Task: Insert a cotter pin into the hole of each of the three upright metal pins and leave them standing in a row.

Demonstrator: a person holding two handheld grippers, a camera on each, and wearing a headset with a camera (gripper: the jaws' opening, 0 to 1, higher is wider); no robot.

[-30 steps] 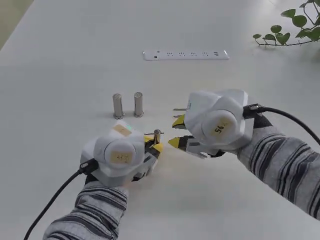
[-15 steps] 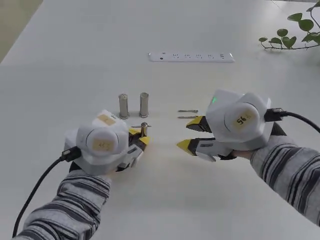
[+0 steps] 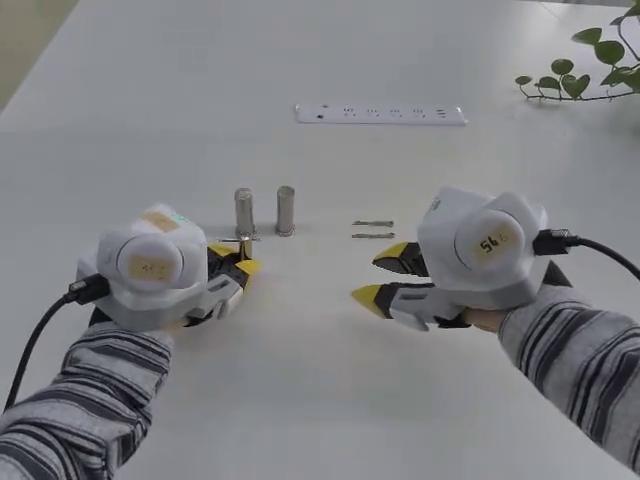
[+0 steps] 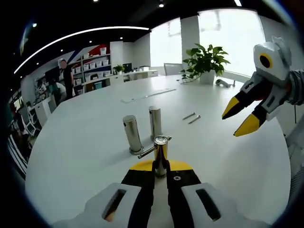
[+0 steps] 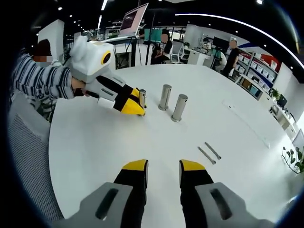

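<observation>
My left gripper (image 3: 238,268) is shut on a short metal pin (image 4: 160,153) that has a cotter pin (image 4: 150,151) through its hole. It holds that pin upright just in front of two bare upright metal pins (image 3: 244,212) (image 3: 286,210), which stand side by side. In the left gripper view the same two pins (image 4: 132,134) (image 4: 155,122) rise right behind the held one. Two loose cotter pins (image 3: 373,229) lie on the table to the right. Below them my right gripper (image 3: 380,276) is open and holds nothing; its own view shows its parted jaws (image 5: 164,167) pointing at the pins (image 5: 179,108).
A white power strip (image 3: 380,114) lies across the far side of the white table (image 3: 300,400). A leafy plant (image 3: 590,65) trails in at the back right. Cables run from both grippers toward the near edge.
My left gripper has carried the pinned metal pin left, from right of the two upright pins to just in front of them. My right gripper has drawn away to the right, still open.
</observation>
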